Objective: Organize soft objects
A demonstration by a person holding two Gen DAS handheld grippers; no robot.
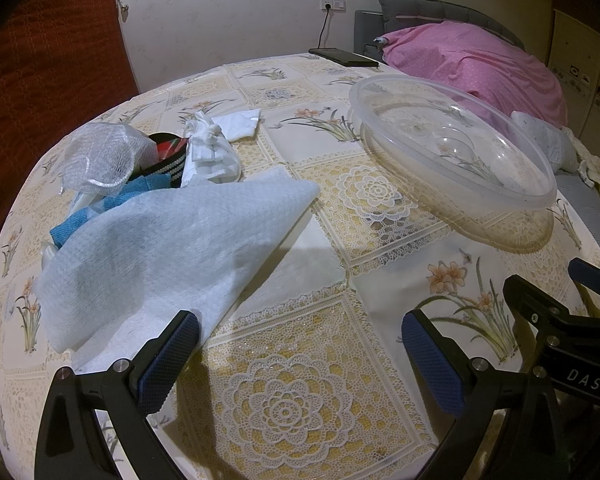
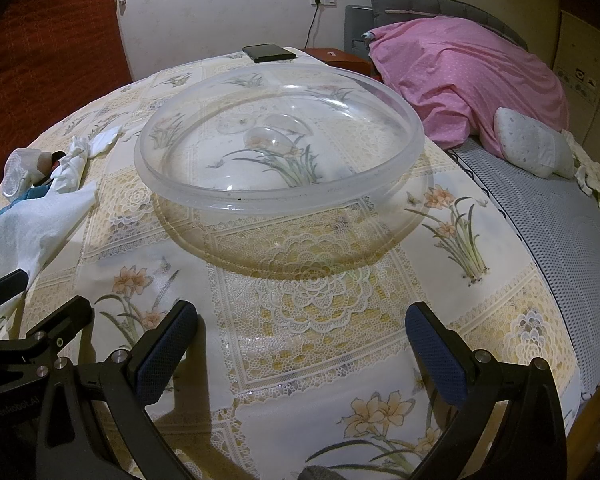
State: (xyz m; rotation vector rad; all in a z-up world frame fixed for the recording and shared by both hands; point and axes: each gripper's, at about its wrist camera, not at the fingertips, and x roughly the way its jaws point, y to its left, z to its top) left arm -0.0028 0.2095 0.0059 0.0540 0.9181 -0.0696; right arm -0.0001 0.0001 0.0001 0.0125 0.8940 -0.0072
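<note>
One clear round plastic bowl (image 2: 280,160) stands empty on the flowered lace tablecloth (image 2: 320,300). To its left lies one pile of soft things: a pale blue waffle cloth (image 1: 172,248), a white sock (image 1: 210,152) and a white mesh pouch (image 1: 100,156). The left gripper (image 1: 300,340) and the right gripper (image 2: 300,332) both are wide open and hold nothing.

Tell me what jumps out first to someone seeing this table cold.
The big clear plastic bowl sits empty on the flowered tablecloth, straight ahead of the open right gripper. To the left lies a heap of soft things, topped by a pale white cloth that reaches the open left gripper. Behind the table, a pink pillow lies on a bed.
</note>
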